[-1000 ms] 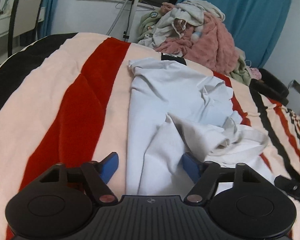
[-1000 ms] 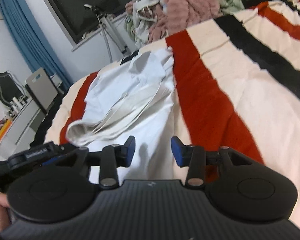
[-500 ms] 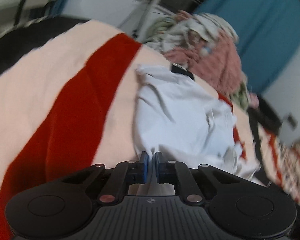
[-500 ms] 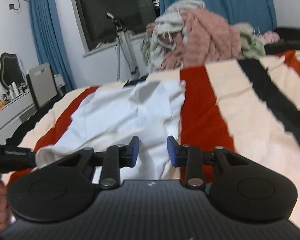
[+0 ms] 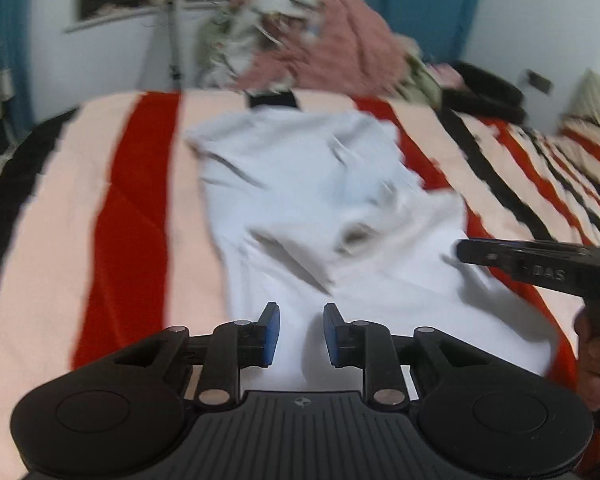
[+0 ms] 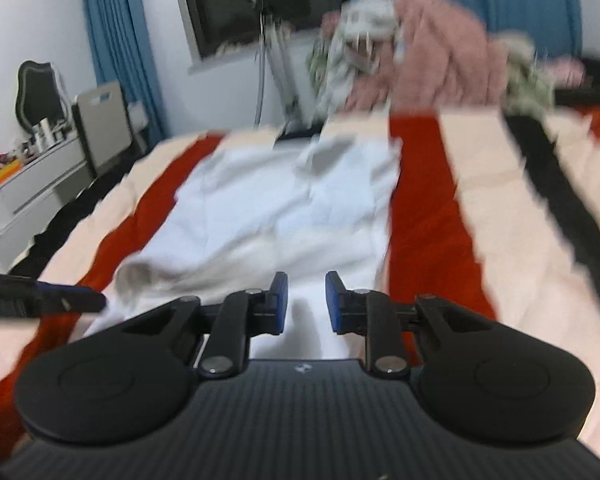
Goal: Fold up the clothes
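Note:
A white garment (image 5: 332,216) lies lengthwise on the striped bedspread (image 5: 136,200), partly folded with a rumpled ridge across its middle. It also shows in the right wrist view (image 6: 292,216). My left gripper (image 5: 298,334) is open and empty, just above the garment's near end. My right gripper (image 6: 306,300) is open and empty over the near end too. The right gripper shows in the left wrist view (image 5: 540,264) at the garment's right edge. The left gripper shows in the right wrist view (image 6: 48,300) at the garment's left edge. Both views are blurred.
A heap of clothes (image 5: 320,44), pink and pale, sits at the far end of the bed. A tripod (image 5: 174,28) stands behind it by the window. A desk and chair (image 6: 96,120) are at the left. A dark bag (image 5: 484,92) lies far right.
The left gripper was open, shut half a second ago, and is open again. Both views have swung to face straight along the garment, which looks flatter than before.

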The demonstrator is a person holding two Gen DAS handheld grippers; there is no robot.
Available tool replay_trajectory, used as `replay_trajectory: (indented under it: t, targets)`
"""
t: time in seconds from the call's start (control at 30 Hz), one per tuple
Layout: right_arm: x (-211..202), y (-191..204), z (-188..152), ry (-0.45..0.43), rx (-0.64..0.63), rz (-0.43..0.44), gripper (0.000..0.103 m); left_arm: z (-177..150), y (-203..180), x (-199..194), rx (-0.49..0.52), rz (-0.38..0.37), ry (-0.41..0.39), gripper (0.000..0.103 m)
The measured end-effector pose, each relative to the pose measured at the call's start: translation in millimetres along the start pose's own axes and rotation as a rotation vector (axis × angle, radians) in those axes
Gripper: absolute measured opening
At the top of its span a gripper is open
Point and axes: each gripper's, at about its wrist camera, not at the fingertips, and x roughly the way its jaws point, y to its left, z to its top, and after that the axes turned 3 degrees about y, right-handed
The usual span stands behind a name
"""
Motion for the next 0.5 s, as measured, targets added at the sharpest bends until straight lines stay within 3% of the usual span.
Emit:
replay_trajectory:
  t: [0.17,0.23,0.33,0.4,0.47,0.5]
  targets:
    - [22.0,5.3,-1.4,0.09,-0.057,-0.004,0.018,23.4,-12.4,37.9,0.035,-0.018,0.005,0.024]
    - [32.8,6.8,1.5,0.1,-0.076,-0.01,0.018,32.1,-9.3,51.2,0.003,-0.016,-0.023,0.025]
    - [44.1,0.9,2.9,0.032,-0.056,-0.012,0.018,36.4,2.8,64.7,-0.084,0.027,-0.119,0.025]
    - [43.3,-6.6,-1.7,-0.063,0.011,-0.024,0.017,35.7,14.1,66.9,-0.153,0.079,-0.185,0.025]
    - [37.2,-9.4,-4.6,-0.145,0.049,-0.078,0.02,35.0,26.1,63.9,-0.22,0.142,-0.228,0.029]
    - [35.2,-8.0,-4.2,-0.165,0.041,-0.111,0.021,35.5,30.2,60.0,-0.245,0.137,-0.232,0.031]
